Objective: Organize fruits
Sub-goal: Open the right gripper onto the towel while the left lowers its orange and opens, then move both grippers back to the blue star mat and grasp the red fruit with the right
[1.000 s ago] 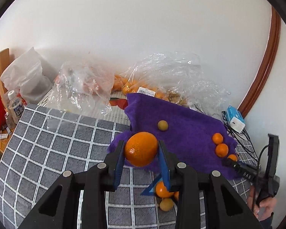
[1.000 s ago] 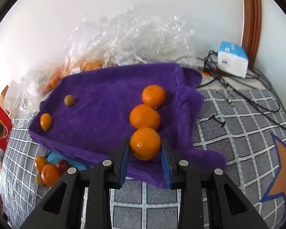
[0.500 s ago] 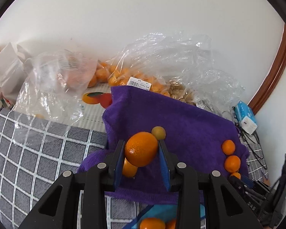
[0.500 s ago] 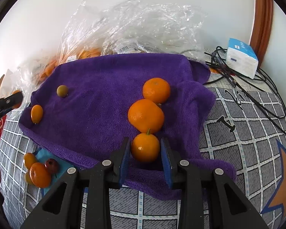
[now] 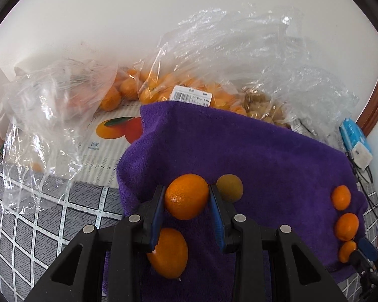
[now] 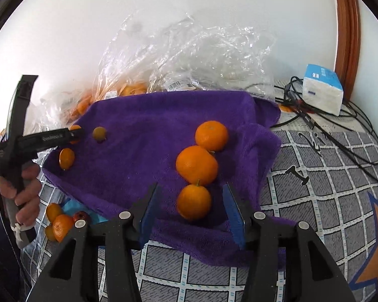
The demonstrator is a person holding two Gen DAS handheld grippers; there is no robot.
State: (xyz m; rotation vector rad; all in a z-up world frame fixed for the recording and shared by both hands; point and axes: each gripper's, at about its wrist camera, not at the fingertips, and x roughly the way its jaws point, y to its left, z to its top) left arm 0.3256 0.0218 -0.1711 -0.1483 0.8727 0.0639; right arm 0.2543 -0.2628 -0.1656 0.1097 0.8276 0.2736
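Since 1 s ago the left gripper (image 5: 186, 198) has swung from the grid cloth (image 5: 37, 216) over onto the towel (image 5: 277, 166), clamped throughout on an oval fruit (image 5: 186, 196); right jaws have just been opening, w/ the orange (image 6: 194, 202) they carried now loose between them.

L→R: on the left, the held fruit hangs above another oval one (image 5: 168, 253) lying on the towel and just beside a dull yellowish fruit (image 5: 229, 188), prob. so small ones group together; whether it touches the towel I can't tell.

Right gripper (image 6: 190, 211) stands released: its orange rests on the towel's near edge, in line w/ two bigger oranges (image 6: 196, 164), apparently a row by kind.
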